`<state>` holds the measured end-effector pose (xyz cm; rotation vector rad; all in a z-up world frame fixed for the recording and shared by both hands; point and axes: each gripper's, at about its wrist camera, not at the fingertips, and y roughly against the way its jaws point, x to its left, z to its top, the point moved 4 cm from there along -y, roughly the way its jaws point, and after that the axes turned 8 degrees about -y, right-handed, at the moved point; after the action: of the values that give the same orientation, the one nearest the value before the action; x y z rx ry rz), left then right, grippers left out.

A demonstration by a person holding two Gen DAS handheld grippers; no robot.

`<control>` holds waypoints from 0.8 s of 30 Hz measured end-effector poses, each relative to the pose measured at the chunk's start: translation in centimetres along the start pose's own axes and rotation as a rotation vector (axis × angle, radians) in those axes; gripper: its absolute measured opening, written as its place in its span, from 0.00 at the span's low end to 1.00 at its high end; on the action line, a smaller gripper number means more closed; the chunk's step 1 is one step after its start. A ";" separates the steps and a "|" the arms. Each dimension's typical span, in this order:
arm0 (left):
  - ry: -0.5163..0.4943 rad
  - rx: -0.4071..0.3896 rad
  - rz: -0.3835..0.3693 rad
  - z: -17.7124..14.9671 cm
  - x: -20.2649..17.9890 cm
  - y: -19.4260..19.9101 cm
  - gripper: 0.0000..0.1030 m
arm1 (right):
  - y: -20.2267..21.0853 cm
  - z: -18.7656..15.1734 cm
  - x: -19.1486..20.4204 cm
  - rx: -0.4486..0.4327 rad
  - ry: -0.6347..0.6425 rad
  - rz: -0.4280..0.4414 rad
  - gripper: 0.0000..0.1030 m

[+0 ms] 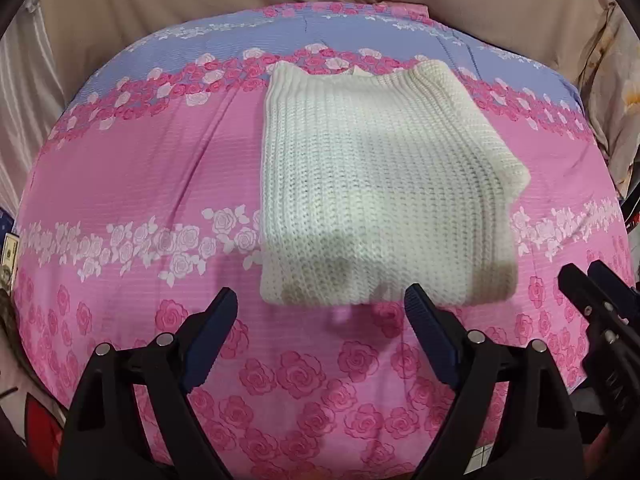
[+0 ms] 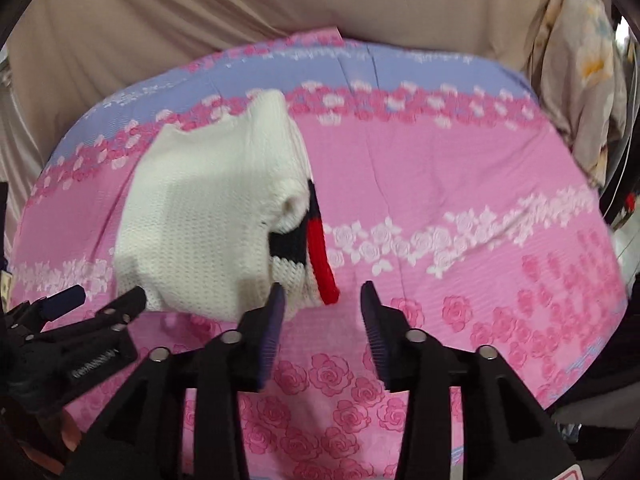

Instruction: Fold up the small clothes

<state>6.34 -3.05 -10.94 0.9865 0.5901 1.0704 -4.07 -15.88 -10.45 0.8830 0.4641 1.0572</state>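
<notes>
Both claws, left gripper (image 1: 320, 312) & right gripper (image 2: 322, 304), are hanging apart w/ nothing held, just short of the folded white sweater (image 1: 372, 200) lying on the pink bedspread (image 1: 140, 168), so its loose striped sleeve (image 2: 316, 248) is risking slipping out and undoing the fold.

We see even, bright indoor light. Soft grey shadows on white knit sweater (image 1: 372, 184) toward 6 o'clock. Right wrist view motion-blurred, worst at 3 o'clock. Fisheye bends floral bedsheet (image 1: 140, 168); corners vignetted black.
</notes>
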 end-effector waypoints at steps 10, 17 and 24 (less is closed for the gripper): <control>0.064 -0.033 0.048 -1.6 -0.3 2.0 0.81 | 1.0 -1.4 1.7 -0.003 0.066 0.001 0.50; 0.071 -0.035 0.087 -2.3 0.0 2.2 0.81 | 0.9 -2.3 1.9 0.000 0.053 0.006 0.50; 0.045 -0.018 0.135 -3.1 0.1 1.5 0.81 | -0.3 -3.5 2.1 0.029 0.033 0.005 0.50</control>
<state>3.23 -1.55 -11.02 0.9994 0.5556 1.2185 -5.50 -12.67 -12.57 0.8934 0.5060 1.0737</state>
